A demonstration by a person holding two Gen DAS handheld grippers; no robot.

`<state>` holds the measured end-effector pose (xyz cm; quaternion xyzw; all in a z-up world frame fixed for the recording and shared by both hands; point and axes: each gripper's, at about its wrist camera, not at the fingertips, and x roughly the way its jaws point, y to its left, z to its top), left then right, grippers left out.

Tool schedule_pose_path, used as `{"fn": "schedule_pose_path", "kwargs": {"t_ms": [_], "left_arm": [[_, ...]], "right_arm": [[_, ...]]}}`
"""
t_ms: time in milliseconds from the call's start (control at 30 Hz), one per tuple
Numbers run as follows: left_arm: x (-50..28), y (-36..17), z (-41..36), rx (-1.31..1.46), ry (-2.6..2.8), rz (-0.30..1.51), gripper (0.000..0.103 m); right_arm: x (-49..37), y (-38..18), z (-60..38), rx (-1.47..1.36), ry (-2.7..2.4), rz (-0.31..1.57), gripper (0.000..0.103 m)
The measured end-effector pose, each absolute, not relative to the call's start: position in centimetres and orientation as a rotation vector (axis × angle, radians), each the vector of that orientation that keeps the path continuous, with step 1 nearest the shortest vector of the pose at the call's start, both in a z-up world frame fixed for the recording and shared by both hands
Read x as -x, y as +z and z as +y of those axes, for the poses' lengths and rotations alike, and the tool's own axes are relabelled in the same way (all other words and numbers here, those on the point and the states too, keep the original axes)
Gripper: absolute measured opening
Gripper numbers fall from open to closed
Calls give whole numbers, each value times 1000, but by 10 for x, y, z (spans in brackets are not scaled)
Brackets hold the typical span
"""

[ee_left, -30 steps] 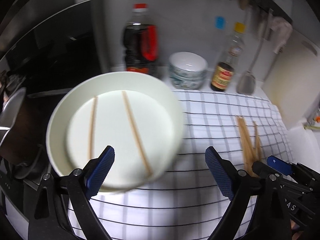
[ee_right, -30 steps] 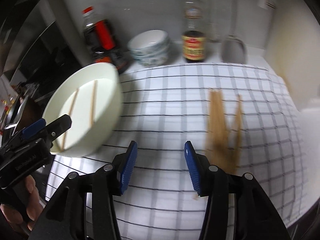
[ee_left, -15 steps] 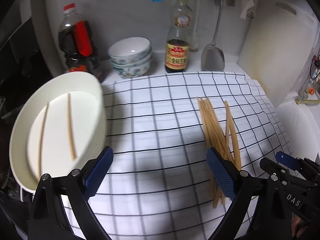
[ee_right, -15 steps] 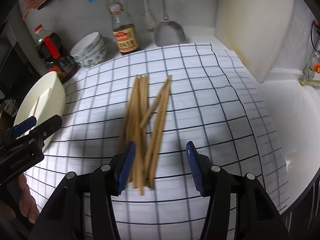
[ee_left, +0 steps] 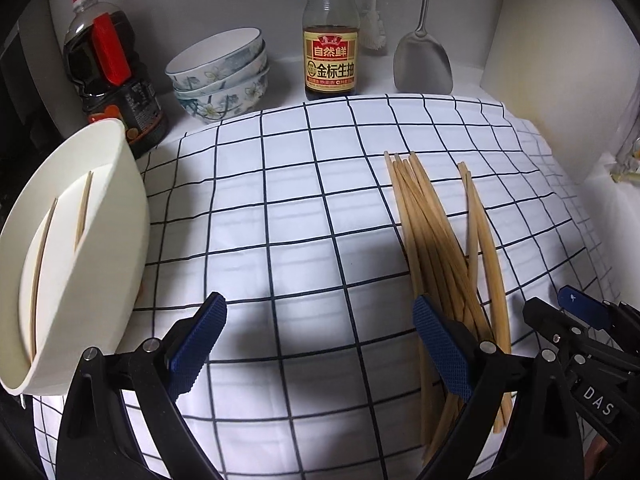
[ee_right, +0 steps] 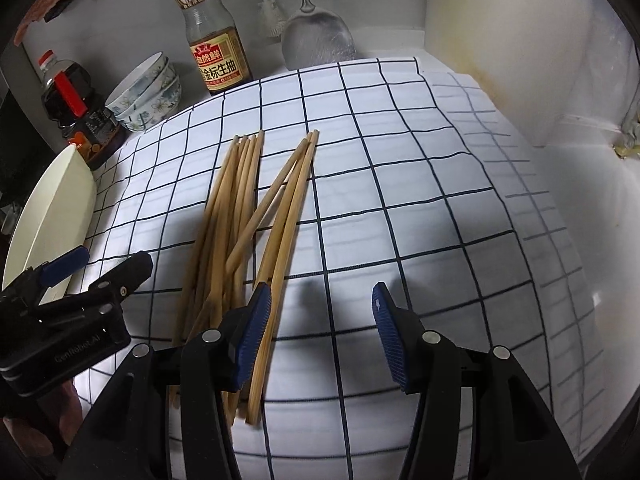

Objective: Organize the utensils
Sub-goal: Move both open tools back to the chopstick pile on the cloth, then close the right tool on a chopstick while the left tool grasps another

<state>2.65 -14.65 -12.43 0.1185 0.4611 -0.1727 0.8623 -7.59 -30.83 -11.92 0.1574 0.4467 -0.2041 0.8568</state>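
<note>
Several wooden chopsticks [ee_left: 432, 232] lie in a loose bundle on the checked cloth [ee_left: 300, 220]. A white dish [ee_left: 104, 264] at the cloth's left edge holds two chopsticks [ee_left: 44, 260]. My left gripper [ee_left: 320, 344] hovers open over bare cloth, its right finger above the bundle's near ends. In the right wrist view the bundle [ee_right: 240, 216] runs under the left finger of my right gripper [ee_right: 322, 336], which is open with only cloth between its pads. Each gripper shows in the other's view: the right gripper [ee_left: 546, 300] and the left gripper [ee_right: 116, 258].
At the back stand a dark bottle with a red handle [ee_left: 112, 80], stacked flowered bowls [ee_left: 220, 76], a soy sauce bottle [ee_left: 330, 60] and a metal spatula [ee_left: 422, 64]. A white board [ee_left: 560, 60] leans at the right. A white sink surface [ee_right: 592, 208] lies beyond the cloth's right edge.
Both grippers have swung right and down, away from the white dish and over to the chopstick bundle. The dish has slid to the left edge of both views. Both stay open.
</note>
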Motion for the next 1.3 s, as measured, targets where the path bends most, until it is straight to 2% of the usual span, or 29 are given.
{"fn": "schedule_pose_path", "kwargs": {"t_ms": [933, 1300], "left_arm": [[-34, -142, -158, -276, -361, 996, 93], [-35, -142, -165, -282, -368, 991, 93]], "right_arm": [[54, -128, -300, -195, -420, 974, 51], [66, -131, -325, -212, -477, 993, 50]]}}
